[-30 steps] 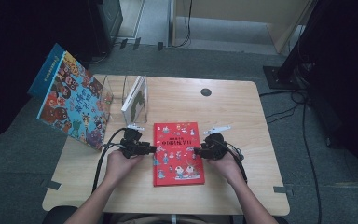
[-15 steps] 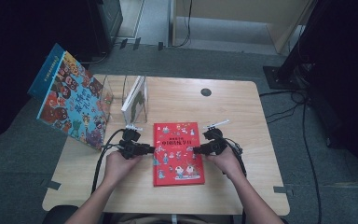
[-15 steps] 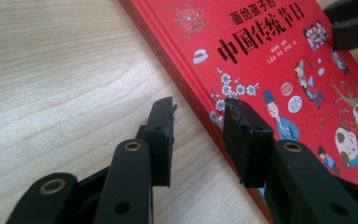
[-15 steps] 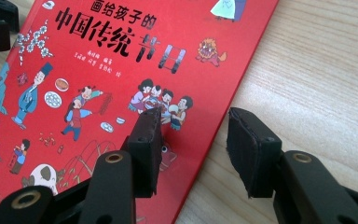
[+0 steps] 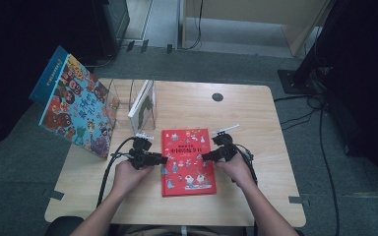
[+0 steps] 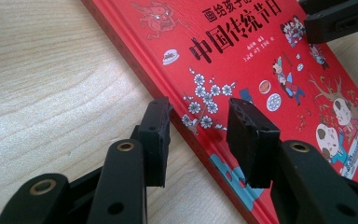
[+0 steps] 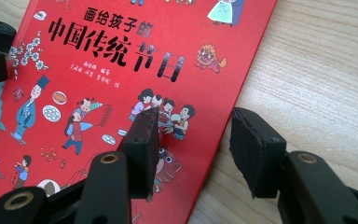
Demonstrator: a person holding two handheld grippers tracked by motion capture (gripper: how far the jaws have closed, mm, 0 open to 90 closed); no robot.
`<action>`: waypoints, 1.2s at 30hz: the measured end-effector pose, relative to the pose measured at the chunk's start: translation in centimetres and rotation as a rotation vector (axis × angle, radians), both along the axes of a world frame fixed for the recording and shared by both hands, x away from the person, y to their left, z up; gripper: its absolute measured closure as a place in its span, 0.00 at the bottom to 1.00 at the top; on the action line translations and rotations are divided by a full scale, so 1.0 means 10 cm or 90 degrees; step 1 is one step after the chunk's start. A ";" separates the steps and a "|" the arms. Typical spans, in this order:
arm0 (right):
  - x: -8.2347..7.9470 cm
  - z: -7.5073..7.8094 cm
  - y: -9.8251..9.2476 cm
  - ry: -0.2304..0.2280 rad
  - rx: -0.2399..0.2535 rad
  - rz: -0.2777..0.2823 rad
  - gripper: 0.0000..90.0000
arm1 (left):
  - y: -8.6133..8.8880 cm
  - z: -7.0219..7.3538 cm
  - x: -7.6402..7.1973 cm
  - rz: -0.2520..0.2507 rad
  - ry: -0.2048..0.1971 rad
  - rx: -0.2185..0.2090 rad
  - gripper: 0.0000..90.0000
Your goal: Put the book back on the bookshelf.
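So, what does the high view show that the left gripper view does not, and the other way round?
High view: the big colourful book leaning at the table's left, the white book upright in a clear stand, the person's forearms. Left gripper view: the cover's white blossoms up close, the left gripper with open jaws astride the book's edge, gripping nothing. Shared: the red book, the wooden table, both grippers; the right gripper is open too. Both pairs of jaws have just been opening.

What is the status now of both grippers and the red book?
Left gripper open, straddling red book left edge. Right gripper open, straddling right edge; both jaws just opening. Book flat on table, nothing blocking.
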State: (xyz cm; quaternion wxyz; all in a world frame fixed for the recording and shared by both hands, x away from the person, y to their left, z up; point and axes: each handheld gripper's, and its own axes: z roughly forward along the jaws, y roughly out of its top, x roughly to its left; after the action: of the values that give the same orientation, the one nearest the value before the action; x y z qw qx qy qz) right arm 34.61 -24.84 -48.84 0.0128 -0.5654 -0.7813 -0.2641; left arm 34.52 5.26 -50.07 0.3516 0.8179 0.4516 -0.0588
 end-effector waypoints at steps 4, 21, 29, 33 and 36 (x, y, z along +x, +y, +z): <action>0.00 0.00 0.01 -0.006 -0.008 0.004 0.59 | 0.00 0.00 0.00 0.000 0.005 -0.005 0.65; 0.07 0.03 -0.02 0.034 0.002 -0.030 0.69 | -0.03 0.00 -0.02 0.003 0.005 -0.011 0.55; 0.06 0.09 -0.04 0.028 0.015 -0.009 0.71 | -0.03 0.00 -0.02 0.003 0.004 -0.011 0.55; 0.08 0.08 0.01 0.044 0.050 0.026 0.73 | -0.03 0.00 -0.02 -0.001 -0.001 -0.011 0.55; 0.09 0.09 0.04 0.025 0.027 0.029 0.71 | -0.03 0.00 -0.03 -0.001 -0.004 -0.009 0.55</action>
State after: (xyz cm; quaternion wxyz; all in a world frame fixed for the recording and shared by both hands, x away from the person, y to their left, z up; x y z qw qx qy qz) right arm 35.50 -24.39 -47.93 0.0459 -0.5524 -0.7876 -0.2690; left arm 34.23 4.94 -50.08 0.3587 0.8161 0.4491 -0.0594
